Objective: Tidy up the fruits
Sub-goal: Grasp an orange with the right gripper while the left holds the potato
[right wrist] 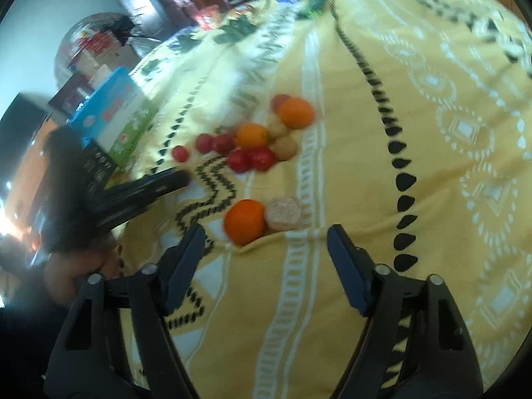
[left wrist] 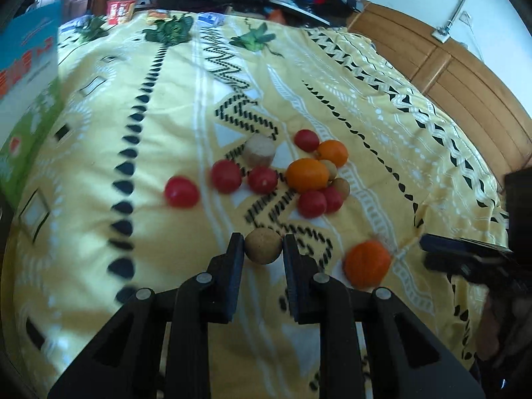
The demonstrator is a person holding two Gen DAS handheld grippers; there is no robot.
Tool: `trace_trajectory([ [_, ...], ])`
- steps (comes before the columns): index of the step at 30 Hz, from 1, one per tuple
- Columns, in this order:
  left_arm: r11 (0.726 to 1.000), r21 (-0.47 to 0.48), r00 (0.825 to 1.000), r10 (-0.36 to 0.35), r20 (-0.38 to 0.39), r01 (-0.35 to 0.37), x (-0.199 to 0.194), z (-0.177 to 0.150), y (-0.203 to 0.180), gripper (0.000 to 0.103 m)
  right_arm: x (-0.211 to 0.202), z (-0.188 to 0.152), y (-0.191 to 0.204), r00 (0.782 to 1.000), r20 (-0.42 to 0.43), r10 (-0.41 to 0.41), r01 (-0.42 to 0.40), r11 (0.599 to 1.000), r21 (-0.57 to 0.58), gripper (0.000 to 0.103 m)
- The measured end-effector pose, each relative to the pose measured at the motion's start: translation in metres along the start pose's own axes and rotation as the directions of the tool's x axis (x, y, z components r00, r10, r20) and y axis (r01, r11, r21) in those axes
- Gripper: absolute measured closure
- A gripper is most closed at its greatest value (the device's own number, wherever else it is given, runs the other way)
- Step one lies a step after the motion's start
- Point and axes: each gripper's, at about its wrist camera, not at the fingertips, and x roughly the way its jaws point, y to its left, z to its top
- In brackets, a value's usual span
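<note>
- Nearest in the left wrist view, the left gripper (left wrist: 263,249) pinches a small tan fruit (left wrist: 263,245) between its fingers, just above the yellow bedspread (left wrist: 99,166).
- The right gripper (right wrist: 266,242) has its fingers spread wide and holds nothing; a lone orange (right wrist: 244,221) lies just beyond it, touching a pale cut chunk (right wrist: 284,214).
- The tan fruit looks light, round and firm-skinned, so it may roll; a hold across its middle suits it.
- Farther off, tomatoes (left wrist: 226,176) and oranges (left wrist: 307,174) cluster together.
- No bowl or tray shows; only a blue box (right wrist: 113,113) at the far left.
</note>
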Motion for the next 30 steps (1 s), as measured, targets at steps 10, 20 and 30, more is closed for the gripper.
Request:
trace_trajectory([
  [10, 0.999, -0.027, 1.0, -0.019, 0.009, 0.02, -0.011, -0.01, 0.003, 0.079, 0.023, 0.005, 0.05, 0.999, -0.034, -0.035, 0.024, 0.958, -0.286, 0.05],
  [20, 0.998, -0.061, 1.0, -0.008, 0.003, 0.008, -0.013, -0.011, 0.009, 0.079, 0.054, 0.001, 0.066, 0.984, -0.074, -0.165, 0.1, 0.836, -0.539, 0.05],
  [30, 0.998, -0.056, 0.999, -0.004, 0.039, 0.006, -0.038, -0.006, 0.005, 0.079, 0.043, -0.006, 0.067, 0.977, -0.037, -0.21, 0.148, 0.793, -0.591, 0.063],
])
